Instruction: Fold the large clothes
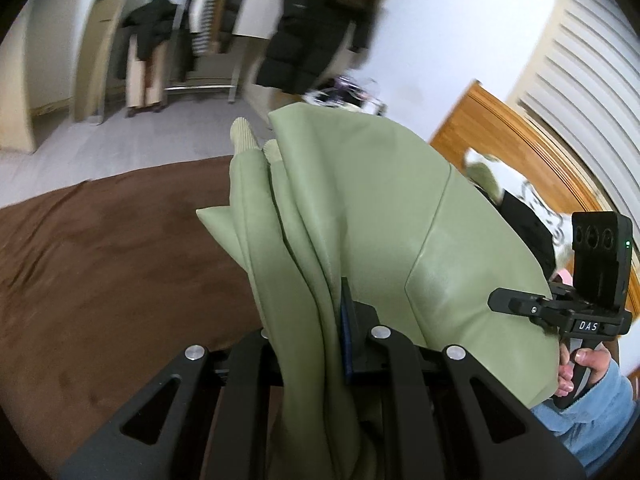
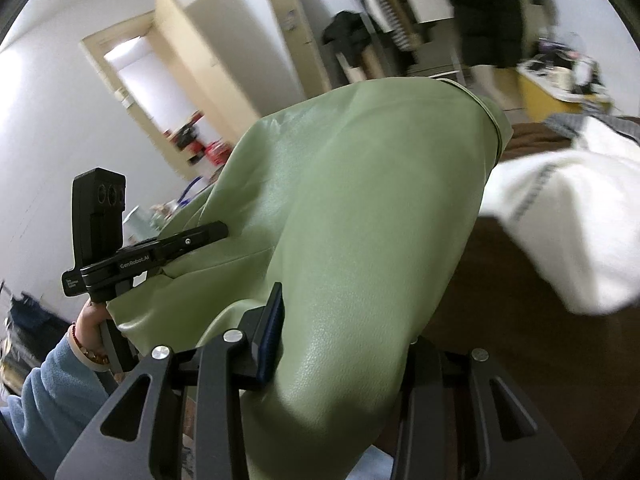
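Green jacket [image 1: 360, 208] hangs bunched between my two grippers above brown bed cover [image 1: 100, 248]. Left gripper [image 1: 320, 344] pinches folds tight; right gripper [image 2: 340, 344] clamps thick bundle. Jacket blocks most of both views. White bedding [image 2: 560, 216] lies right; dark coat [image 1: 320, 20] hangs beyond.

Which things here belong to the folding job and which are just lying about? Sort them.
Job:
- green jacket
- left hand-held gripper, shut on it
- right hand-held gripper, shut on it
- brown bed cover

Lying about:
- white bedding
- dark coat hanging
- clothes rack
- wooden headboard
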Demonstrator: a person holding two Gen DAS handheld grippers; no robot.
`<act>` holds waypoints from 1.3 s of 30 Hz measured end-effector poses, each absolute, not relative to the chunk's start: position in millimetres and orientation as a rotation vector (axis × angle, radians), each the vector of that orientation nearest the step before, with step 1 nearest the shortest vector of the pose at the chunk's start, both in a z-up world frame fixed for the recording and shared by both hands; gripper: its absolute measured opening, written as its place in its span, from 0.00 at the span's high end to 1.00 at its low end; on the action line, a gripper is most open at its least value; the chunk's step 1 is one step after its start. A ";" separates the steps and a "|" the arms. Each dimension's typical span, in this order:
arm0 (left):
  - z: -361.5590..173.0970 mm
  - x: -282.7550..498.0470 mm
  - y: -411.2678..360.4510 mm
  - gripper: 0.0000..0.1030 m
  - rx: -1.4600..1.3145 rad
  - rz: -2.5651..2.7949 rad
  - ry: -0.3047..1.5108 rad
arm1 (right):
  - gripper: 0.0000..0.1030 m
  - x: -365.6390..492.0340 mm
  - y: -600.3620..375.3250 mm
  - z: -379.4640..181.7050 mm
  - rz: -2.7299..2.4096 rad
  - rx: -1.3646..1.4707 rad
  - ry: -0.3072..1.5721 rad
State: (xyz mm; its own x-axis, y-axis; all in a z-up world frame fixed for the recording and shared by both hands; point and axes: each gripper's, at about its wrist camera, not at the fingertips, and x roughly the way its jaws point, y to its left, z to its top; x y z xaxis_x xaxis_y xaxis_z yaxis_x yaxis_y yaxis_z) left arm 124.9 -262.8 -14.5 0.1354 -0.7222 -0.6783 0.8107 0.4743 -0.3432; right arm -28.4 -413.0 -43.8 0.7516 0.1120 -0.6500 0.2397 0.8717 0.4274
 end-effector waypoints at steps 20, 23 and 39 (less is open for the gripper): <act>-109.3 0.9 -424.5 0.86 0.383 -1.432 1.001 | 0.65 -215.6 -484.7 -133.7 -0.481 0.729 0.745; -131.5 -4.7 -441.8 0.85 0.402 -1.437 1.024 | 0.65 -225.1 -495.0 -154.8 -0.526 0.742 0.775; -230.0 7.2 -473.7 0.71 0.495 -1.392 1.099 | 0.56 -222.7 -515.6 -244.0 -0.569 0.780 0.906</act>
